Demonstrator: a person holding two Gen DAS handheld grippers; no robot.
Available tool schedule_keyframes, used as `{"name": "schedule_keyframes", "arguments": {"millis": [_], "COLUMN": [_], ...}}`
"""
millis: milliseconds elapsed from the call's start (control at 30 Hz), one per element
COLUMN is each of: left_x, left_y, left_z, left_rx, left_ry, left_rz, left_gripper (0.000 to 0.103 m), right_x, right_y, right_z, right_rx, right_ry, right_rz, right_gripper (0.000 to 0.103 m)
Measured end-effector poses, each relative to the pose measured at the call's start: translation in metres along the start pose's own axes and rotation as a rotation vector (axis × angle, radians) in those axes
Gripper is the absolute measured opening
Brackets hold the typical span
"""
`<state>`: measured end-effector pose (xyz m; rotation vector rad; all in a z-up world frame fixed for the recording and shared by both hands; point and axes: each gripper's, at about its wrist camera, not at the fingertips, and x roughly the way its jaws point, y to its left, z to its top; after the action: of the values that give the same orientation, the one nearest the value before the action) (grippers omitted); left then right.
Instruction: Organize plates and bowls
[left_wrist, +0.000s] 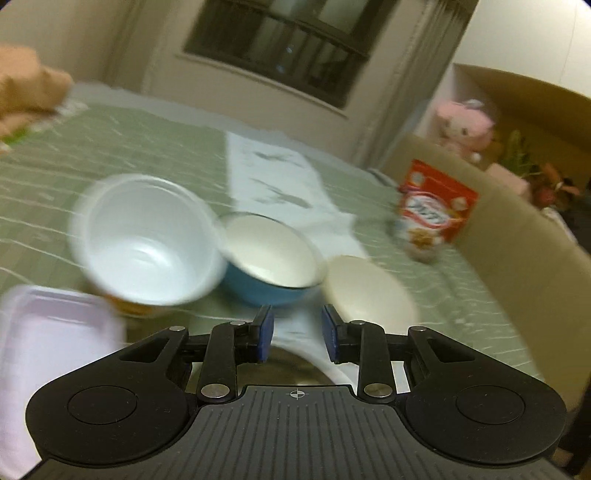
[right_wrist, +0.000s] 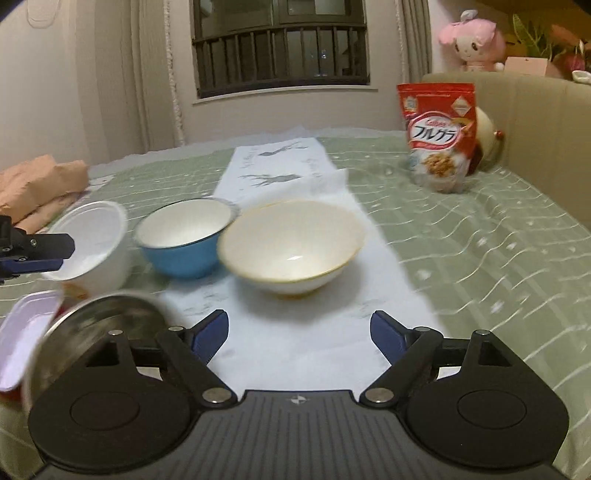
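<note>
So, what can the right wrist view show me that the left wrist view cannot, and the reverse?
Only the right wrist view shows the left gripper from the side, near the white cup's rim, and the wide-open right gripper holding nothing. It also shows most of the metal plate.

Only the left wrist view shows the left gripper's gap, which holds nothing, and a cardboard box behind the pink plush toy.

Both show the blue bowl, cream bowl, pink tray, cereal bag and green tablecloth.

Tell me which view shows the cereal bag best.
The right wrist view: the cereal bag stands upright, sharp, its front print readable. In the left wrist view the bag is blurred, tilted by the lens, near the right edge.
</note>
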<state>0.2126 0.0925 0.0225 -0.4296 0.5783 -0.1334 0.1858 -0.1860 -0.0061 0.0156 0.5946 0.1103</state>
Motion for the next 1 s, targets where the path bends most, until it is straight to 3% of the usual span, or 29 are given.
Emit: {"name": "schedule_keyframes", "arguments": {"millis": [100, 233, 333, 400, 467, 633, 767, 833, 1000], "left_x": [0.046, 0.105, 0.130, 0.143, 0.150, 0.163, 0.169, 0.168, 0.156], "left_y": [-0.019, -0.039, -0.040, -0.035, -0.037, -0.031, -0.026, -0.031, -0.051], "left_z": [0.009, 0.005, 0.000, 0.005, 0.009, 0.013, 0.012, 0.011, 0.004], "left_rx": [-0.091, -0.028, -0.009, -0.067, -0.062, -0.078, -0.080, -0.058, 0.043], "left_ry": [0.068, 0.143, 0.169, 0.189, 0.184, 0.181, 0.213, 0.231, 0.258], "left_rz": [-0.078, 0.040, 0.093, 0.096, 0.088, 0.114, 0.063, 0.048, 0.079], "left_gripper": [0.032, 0.032, 0.032, 0.032, 0.032, 0.032, 0.027, 0.028, 0.027], "right_x": [0.009, 0.019, 0.047, 0.069, 0.089, 0.135, 0.159, 0.160, 0.136], "right_y": [-0.024, -0.048, -0.056, -0.058, -0.058, -0.057, -0.055, -0.054, -0.046], "right_z": [0.016, 0.028, 0.036, 0.043, 0.050, 0.058, 0.054, 0.052, 0.047], "right_rx": [0.012, 0.004, 0.019, 0.036, 0.069, 0.149, 0.187, 0.200, 0.143], "right_ry": [0.023, 0.031, 0.075, 0.080, 0.106, 0.159, 0.246, 0.265, 0.247], "right_rz": [-0.019, 0.079, 0.042, 0.008, 0.002, 0.003, 0.083, 0.116, 0.090], "right_gripper": [0.097, 0.097, 0.094, 0.091, 0.081, 0.070, 0.036, 0.028, 0.028]}}
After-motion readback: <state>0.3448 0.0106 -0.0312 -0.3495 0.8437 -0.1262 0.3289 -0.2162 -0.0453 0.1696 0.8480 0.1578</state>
